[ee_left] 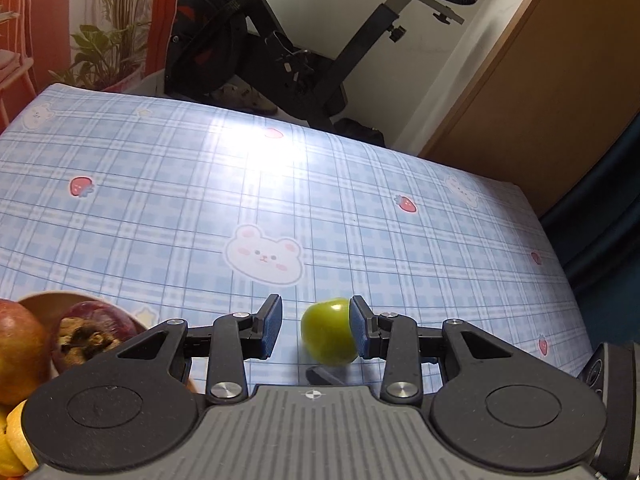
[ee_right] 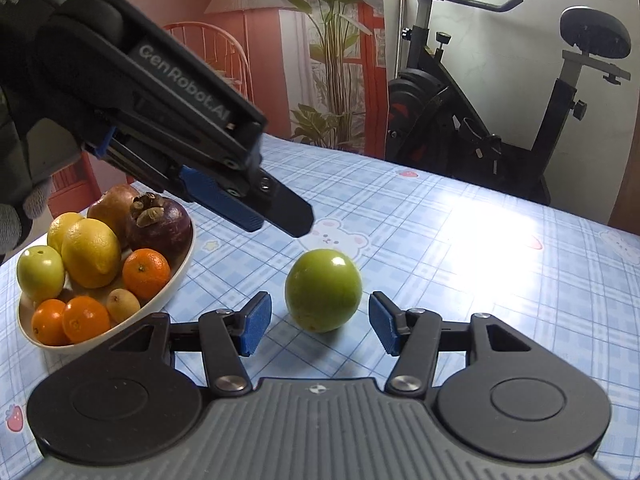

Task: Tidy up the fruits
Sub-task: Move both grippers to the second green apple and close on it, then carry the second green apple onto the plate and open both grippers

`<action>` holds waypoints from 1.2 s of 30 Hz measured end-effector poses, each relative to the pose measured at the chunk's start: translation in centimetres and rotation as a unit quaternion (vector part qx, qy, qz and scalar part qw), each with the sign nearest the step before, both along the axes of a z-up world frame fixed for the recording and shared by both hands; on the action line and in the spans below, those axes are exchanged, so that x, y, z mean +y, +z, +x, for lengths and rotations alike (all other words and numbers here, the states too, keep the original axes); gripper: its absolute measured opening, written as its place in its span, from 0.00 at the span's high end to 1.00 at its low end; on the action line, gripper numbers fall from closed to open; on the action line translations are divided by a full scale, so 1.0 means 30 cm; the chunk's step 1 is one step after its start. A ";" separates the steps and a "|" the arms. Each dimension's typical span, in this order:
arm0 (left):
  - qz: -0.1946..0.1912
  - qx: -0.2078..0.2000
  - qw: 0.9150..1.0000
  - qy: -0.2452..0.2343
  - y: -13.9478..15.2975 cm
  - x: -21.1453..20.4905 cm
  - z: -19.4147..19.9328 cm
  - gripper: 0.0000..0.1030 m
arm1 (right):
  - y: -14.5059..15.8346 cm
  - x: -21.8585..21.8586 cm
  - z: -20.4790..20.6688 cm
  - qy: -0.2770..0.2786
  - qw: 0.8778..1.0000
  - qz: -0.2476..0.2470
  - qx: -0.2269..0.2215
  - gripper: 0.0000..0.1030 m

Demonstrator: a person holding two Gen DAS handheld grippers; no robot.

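Green glossy fruit point(ee_right: 323, 290) — apple, perhaps — between right gripper point(ee_right: 316, 326) fingers

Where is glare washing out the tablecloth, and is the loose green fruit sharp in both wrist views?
Left wrist view: glare bleaches the tablecloth at the far middle; the green fruit is smeared with motion blur beside the left gripper. Right wrist view: a bright patch burns out the plaid right of centre, while the fruit looks crisp between the open right gripper fingers.
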State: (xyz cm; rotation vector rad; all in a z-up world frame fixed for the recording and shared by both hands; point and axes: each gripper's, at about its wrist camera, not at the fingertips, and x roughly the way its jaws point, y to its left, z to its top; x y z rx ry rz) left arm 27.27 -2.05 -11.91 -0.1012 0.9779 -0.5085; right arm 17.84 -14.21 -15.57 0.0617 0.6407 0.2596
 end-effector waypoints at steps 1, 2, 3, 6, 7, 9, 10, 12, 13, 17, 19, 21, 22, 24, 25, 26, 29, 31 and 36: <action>0.002 0.002 1.000 -0.001 -0.006 -0.012 0.004 0.62 | -0.007 0.001 0.007 0.002 1.000 0.001 0.006 0.44; 0.003 0.004 1.000 -0.002 -0.012 -0.016 0.006 0.62 | -0.010 0.002 0.013 0.004 1.000 0.001 0.009 0.44; 0.005 0.006 1.000 -0.003 -0.019 -0.020 0.009 0.62 | -0.009 0.002 0.015 0.007 1.000 0.003 0.008 0.44; 0.008 0.012 1.000 -0.005 -0.034 -0.030 0.025 0.62 | -0.011 0.000 0.026 0.010 1.000 0.008 0.011 0.44; 0.005 0.013 1.000 -0.006 -0.038 -0.031 0.028 0.62 | -0.013 0.001 0.031 0.009 1.000 0.010 0.013 0.45; 0.000 0.014 1.000 -0.004 -0.042 -0.034 0.035 0.62 | -0.016 -0.009 0.037 0.006 1.000 0.018 0.016 0.45; -0.001 0.016 1.000 -0.005 -0.044 -0.037 0.041 0.62 | -0.017 -0.013 0.040 0.005 1.000 0.022 0.018 0.45; -0.004 0.019 1.000 -0.011 -0.048 -0.044 0.045 0.62 | -0.016 -0.025 0.041 0.005 0.999 0.032 0.019 0.47; -0.006 0.022 1.000 -0.015 -0.053 -0.051 0.046 0.62 | -0.016 -0.031 0.041 0.003 0.999 0.037 0.020 0.47; -0.002 0.025 0.999 -0.028 -0.064 -0.069 0.043 0.63 | -0.016 -0.049 0.033 0.001 0.999 0.051 0.018 0.53; 0.000 0.020 0.999 -0.033 -0.062 -0.070 0.036 0.63 | -0.017 -0.056 0.028 0.000 0.998 0.056 0.018 0.54; 0.002 0.020 0.999 -0.034 -0.060 -0.069 0.032 0.63 | -0.016 -0.058 0.024 -0.001 0.998 0.056 0.017 0.54; 0.003 0.020 0.999 -0.035 -0.058 -0.070 0.030 0.63 | -0.017 -0.057 0.022 -0.001 0.998 0.055 0.017 0.54; 0.006 0.017 0.999 -0.037 -0.058 -0.076 0.027 0.63 | -0.016 -0.051 0.017 -0.002 0.999 0.049 0.015 0.54; 0.008 0.016 0.999 -0.039 -0.056 -0.076 0.022 0.63 | -0.015 -0.049 0.018 -0.002 0.999 0.046 0.015 0.54; 0.009 0.015 0.999 -0.039 -0.055 -0.079 0.018 0.63 | -0.016 -0.049 0.019 -0.001 0.999 0.047 0.018 0.53; 0.011 0.014 0.999 -0.040 -0.049 -0.078 0.012 0.63 | -0.016 -0.047 0.019 -0.001 0.999 0.045 0.018 0.53; 0.013 0.013 0.999 -0.040 -0.049 -0.081 0.012 0.63 | -0.016 -0.041 0.019 -0.001 0.999 0.039 0.018 0.53; 0.015 0.011 0.999 -0.040 -0.046 -0.082 0.006 0.63 | -0.017 -0.019 0.017 -0.003 1.000 0.022 0.015 0.54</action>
